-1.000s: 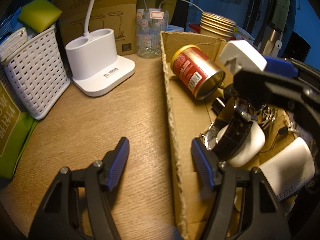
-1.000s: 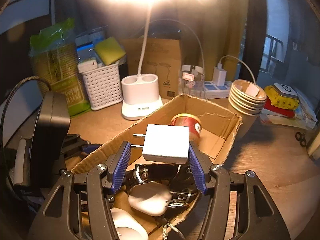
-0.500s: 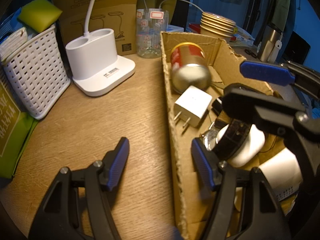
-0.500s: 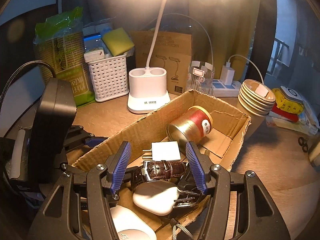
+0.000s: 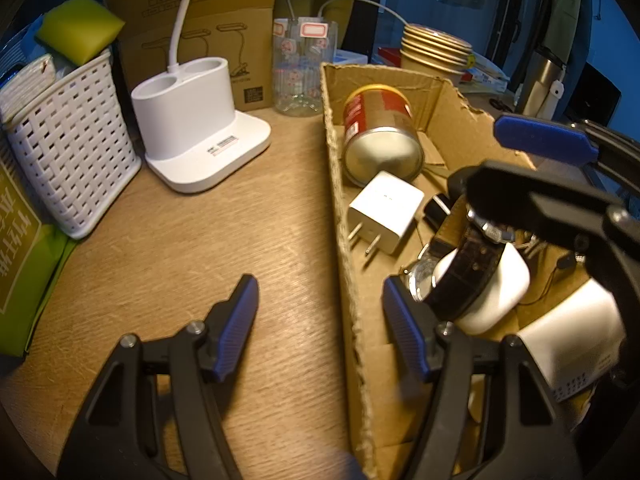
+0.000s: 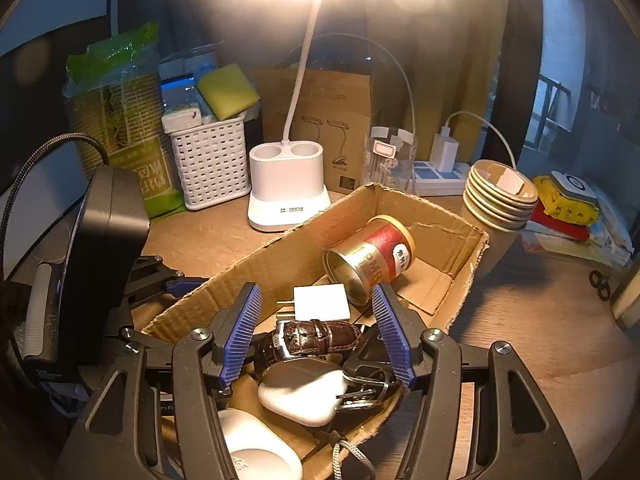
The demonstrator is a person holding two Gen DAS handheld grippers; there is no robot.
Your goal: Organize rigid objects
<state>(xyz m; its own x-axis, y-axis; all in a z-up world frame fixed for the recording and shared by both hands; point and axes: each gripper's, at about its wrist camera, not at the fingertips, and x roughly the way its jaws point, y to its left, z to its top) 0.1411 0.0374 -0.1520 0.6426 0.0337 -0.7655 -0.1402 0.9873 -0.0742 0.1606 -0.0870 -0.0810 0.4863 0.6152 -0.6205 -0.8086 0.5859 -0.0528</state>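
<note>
Two views. Left wrist first: left gripper point(image 5: 320, 320) half spread, nothing between its blue pads, straddling the near long wall of the cardboard box point(image 5: 340, 208), left finger over the bare wooden desk point(image 5: 180, 248), right finger inside the box. In the box: a red and gold tin can point(image 5: 380, 132) on its side at the far end, silver bottom toward the camera; a white plug adapter point(image 5: 386, 210) just in front of it and touching it, prongs toward the box wall; a brown leather watch point(image 5: 464, 276) draped over a white earbud case point(image 5: 496, 292); a second white case point(image 5: 572, 332) at the right edge. Beyond the left finger, a white lamp base point(image 5: 200, 128), a white lattice basket point(image 5: 68, 148) and a clear printed jar point(image 5: 304, 68). Stacked paper bowls point(image 5: 436, 48) behind the box.

Right wrist next: right gripper point(image 6: 320, 332) also half spread and empty, poised above the box's near end. Seen between its fingers, the adapter point(image 6: 322, 302) lying flat on the box floor, clear of both pads, with the watch point(image 6: 312, 338) just nearer and the can point(image 6: 368, 260) just beyond. A car key point(image 6: 368, 360) beside the white case point(image 6: 304, 396). Left gripper's body dark at the left edge, outside the box.
</note>
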